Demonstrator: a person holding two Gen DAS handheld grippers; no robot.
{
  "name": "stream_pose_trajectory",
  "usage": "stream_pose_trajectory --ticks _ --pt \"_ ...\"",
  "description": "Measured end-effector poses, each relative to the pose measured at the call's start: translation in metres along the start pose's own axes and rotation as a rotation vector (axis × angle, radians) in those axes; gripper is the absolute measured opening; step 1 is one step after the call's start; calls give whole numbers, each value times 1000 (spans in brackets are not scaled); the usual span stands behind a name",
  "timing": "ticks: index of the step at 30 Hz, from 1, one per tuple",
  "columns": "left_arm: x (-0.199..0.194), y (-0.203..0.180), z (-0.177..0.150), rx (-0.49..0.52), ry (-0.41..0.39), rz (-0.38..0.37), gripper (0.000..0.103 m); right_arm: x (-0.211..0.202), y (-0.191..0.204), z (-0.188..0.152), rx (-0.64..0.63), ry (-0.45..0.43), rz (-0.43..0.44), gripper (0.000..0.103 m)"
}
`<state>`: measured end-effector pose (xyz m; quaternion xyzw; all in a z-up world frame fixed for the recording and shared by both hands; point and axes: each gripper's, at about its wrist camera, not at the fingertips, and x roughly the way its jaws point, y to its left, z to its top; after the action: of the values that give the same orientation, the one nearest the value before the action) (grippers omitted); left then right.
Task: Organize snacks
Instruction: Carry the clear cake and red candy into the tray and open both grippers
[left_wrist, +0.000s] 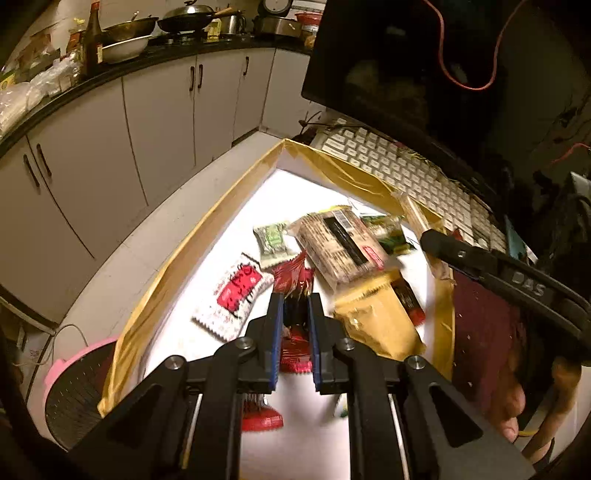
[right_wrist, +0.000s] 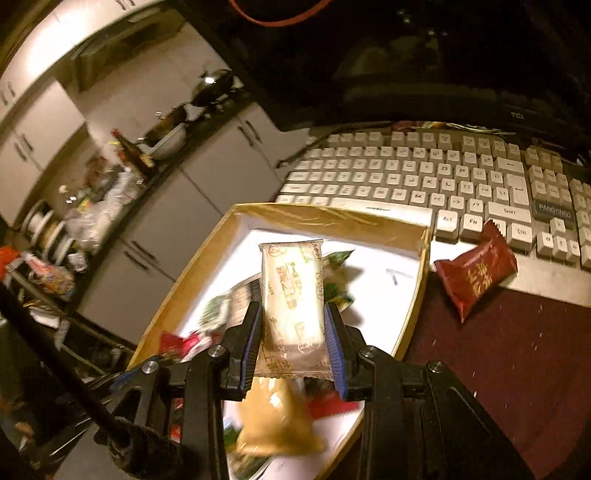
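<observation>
A shallow box with gold walls (left_wrist: 207, 221) holds several snack packets. In the left wrist view my left gripper (left_wrist: 295, 301) hovers over the box, its jaws a narrow gap apart with a dark red packet (left_wrist: 293, 280) under and between them; grip unclear. Beside it lie a white-and-red packet (left_wrist: 232, 295), a green packet (left_wrist: 275, 242), a brown bar (left_wrist: 340, 243) and a gold packet (left_wrist: 376, 325). In the right wrist view my right gripper (right_wrist: 293, 310) is shut on a pale cream wafer packet (right_wrist: 293, 295), held above the box (right_wrist: 325, 216).
A red packet (right_wrist: 476, 269) lies on the dark red mat (right_wrist: 517, 350) outside the box, by the white keyboard (right_wrist: 443, 177). A dark monitor (left_wrist: 424, 55) stands behind. Kitchen cabinets (left_wrist: 147, 122) are to the left. A pink fan (left_wrist: 77, 391) sits below the box.
</observation>
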<state>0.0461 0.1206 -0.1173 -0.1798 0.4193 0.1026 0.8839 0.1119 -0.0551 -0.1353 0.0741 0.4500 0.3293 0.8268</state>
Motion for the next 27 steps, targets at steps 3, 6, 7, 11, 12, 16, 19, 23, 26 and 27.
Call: stream_pose_trajectory --ticks 3,6,7,11,12,16,19,23,26,27 --pt "0 6 9 -12 -9 12 14 11 -4 7 17 17 -14 33" --pt "3 12 26 -23 -9 1 14 21 -1 14 -2 26 -38 33" --pt "6 12 33 -22 -12 15 14 26 0 14 -4 34 -49 33" --pt "24 11 59 3 4 40 15 34 7 14 -25 33 -103 33" --pt "33 9 66 9 23 49 15 34 8 14 -27 31 -105 34" --pt "55 2 78 38 48 72 15 34 13 13 -54 35 -120 37" --pt "65 2 85 17 64 69 15 29 10 10 -44 36 -76 43" --pt "68 4 87 5 62 65 17 2 9 3 -45 -4 -24 51" --pt "48 8 81 -58 32 23 43 -28 0 -4 -20 -43 7 58" --pt "38 7 78 -60 0 4 57 -41 -8 -7 -3 -66 10 61"
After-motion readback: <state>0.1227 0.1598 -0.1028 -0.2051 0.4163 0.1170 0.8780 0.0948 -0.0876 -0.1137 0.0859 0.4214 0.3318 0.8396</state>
